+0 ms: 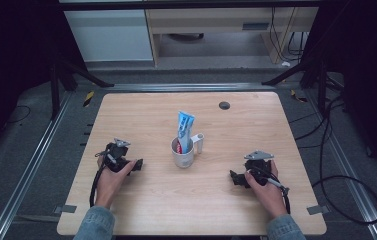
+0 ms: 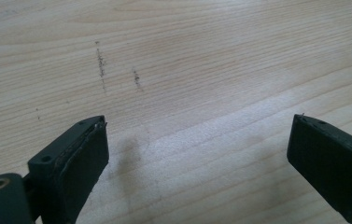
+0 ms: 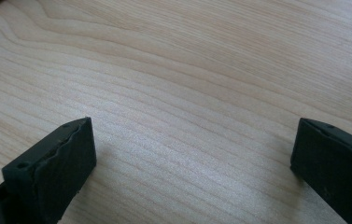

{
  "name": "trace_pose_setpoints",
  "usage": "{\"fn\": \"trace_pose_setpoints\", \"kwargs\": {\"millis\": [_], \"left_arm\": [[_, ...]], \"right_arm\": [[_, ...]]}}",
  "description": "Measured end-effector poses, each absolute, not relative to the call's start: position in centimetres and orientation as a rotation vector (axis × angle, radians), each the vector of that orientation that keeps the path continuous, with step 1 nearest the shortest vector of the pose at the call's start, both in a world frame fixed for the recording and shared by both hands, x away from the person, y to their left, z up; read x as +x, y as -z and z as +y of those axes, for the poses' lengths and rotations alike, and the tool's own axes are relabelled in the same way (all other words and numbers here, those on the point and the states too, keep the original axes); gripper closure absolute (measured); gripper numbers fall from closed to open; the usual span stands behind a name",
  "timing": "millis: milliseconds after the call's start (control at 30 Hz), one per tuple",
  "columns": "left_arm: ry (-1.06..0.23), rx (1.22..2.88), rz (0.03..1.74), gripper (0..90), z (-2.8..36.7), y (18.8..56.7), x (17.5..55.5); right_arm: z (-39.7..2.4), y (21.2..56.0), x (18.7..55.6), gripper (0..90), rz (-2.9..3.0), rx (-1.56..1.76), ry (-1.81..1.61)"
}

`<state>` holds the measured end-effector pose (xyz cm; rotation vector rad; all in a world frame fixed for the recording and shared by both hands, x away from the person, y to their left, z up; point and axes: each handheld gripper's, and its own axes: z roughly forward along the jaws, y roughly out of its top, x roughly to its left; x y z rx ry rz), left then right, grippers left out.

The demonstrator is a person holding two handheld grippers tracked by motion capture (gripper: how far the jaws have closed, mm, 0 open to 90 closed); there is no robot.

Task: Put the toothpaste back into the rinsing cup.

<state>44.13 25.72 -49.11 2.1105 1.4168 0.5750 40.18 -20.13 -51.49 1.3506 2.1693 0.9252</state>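
High view showed the cup (image 1: 183,155) mid-frame, a tube (image 1: 184,128) standing inside it. The left gripper (image 1: 137,165) and right gripper (image 1: 233,177) sat wide apart, empty; nothing was grabbed yet.

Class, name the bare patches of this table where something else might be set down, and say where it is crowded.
Free: the wooden table behind the white mug, and its near edge between both hands. Crowded: the middle, with mug and blue toothpaste tube between left gripper and right gripper.
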Motion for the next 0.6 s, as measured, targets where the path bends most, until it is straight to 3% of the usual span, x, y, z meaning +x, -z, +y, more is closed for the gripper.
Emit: {"fn": "trace_pose_setpoints", "kwargs": {"millis": [300, 600], "left_arm": [[-0.546, 2.090, 1.432, 3.9, 26.1, 50.0, 44.7], [-0.595, 2.013, 1.369, 0.0, 26.4, 51.0, 44.1]], "right_arm": [[-20.1, 51.5, 40.2, 0.4, 2.169, 1.352, -0.925], [-20.1, 51.5, 40.1, 0.4, 2.167, 1.354, -0.925]]}}
